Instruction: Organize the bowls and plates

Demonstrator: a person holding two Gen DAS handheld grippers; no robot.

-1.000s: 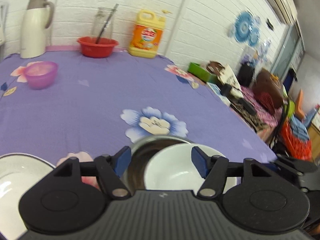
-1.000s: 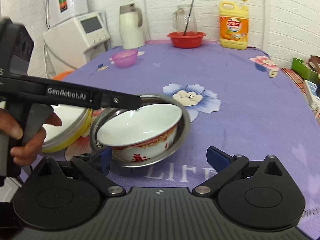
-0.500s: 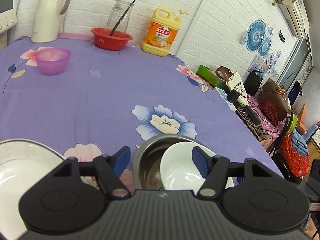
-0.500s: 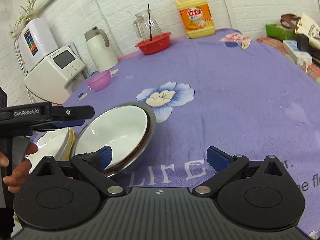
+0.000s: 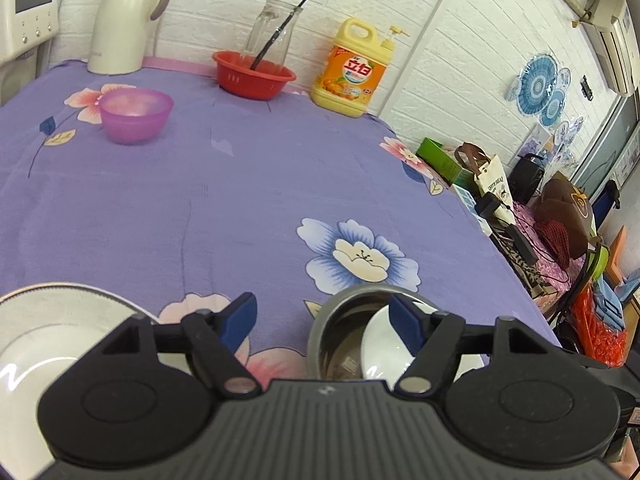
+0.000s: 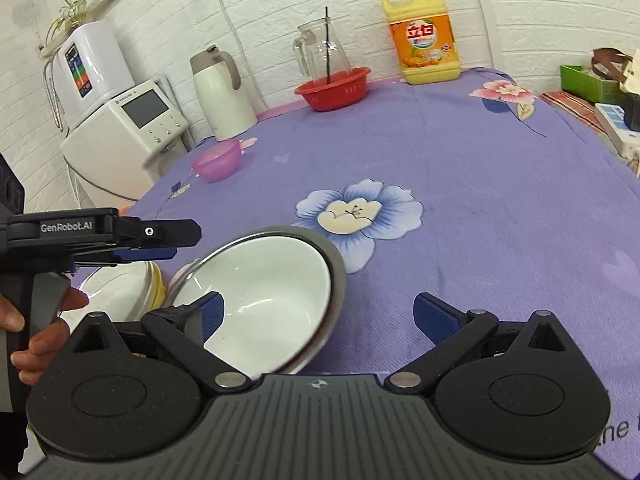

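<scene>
While the left gripper [image 5: 324, 320] has just been widening its jaws, nothing sits pressed between the pads: the white bowl [image 6: 264, 300] nested in the steel bowl [image 6: 338, 276] lies just behind its right pad, with the plate [image 5: 44, 332] at near left. The right gripper [image 6: 320, 312] also stands apart and empty, the 2 nested bowls tilted beside its left pad, so the right hand looks the nearer to take them. A stack of plates [image 6: 120, 292] lies just left of the bowls, under the left gripper seen from the side. The bowls' near rims are cut off by both gripper bodies, and what props the tilt cannot be made out.
</scene>
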